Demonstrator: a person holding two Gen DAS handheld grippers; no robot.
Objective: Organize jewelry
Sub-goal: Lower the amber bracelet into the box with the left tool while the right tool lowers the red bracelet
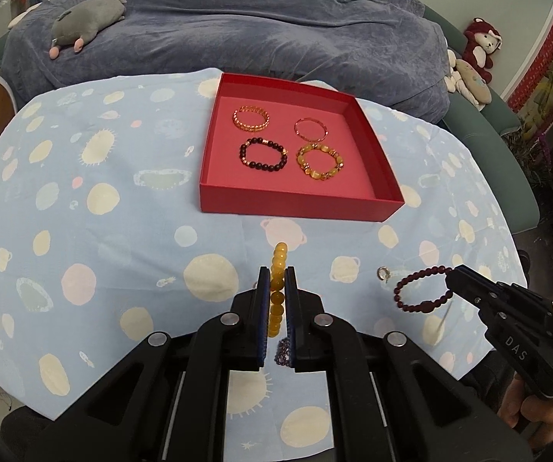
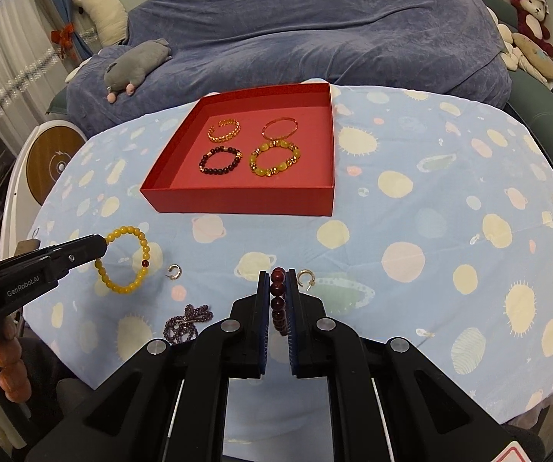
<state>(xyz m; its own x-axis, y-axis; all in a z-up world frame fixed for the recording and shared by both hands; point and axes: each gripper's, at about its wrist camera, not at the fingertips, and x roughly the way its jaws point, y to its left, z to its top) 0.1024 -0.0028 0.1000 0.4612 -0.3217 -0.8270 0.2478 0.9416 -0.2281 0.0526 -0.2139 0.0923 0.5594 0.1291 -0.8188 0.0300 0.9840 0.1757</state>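
A red box sits on the table and holds several bracelets: gold, thin pink, dark bead and amber. My left gripper is shut on a yellow bead bracelet, held above the cloth in front of the box. My right gripper is shut on a dark red bead bracelet, also above the cloth. A purple bead bracelet lies bunched near the front edge.
Two small hoop earrings lie on the planet-print cloth; one shows in the left wrist view. A bed with a blue-grey cover and plush toys lies behind the table.
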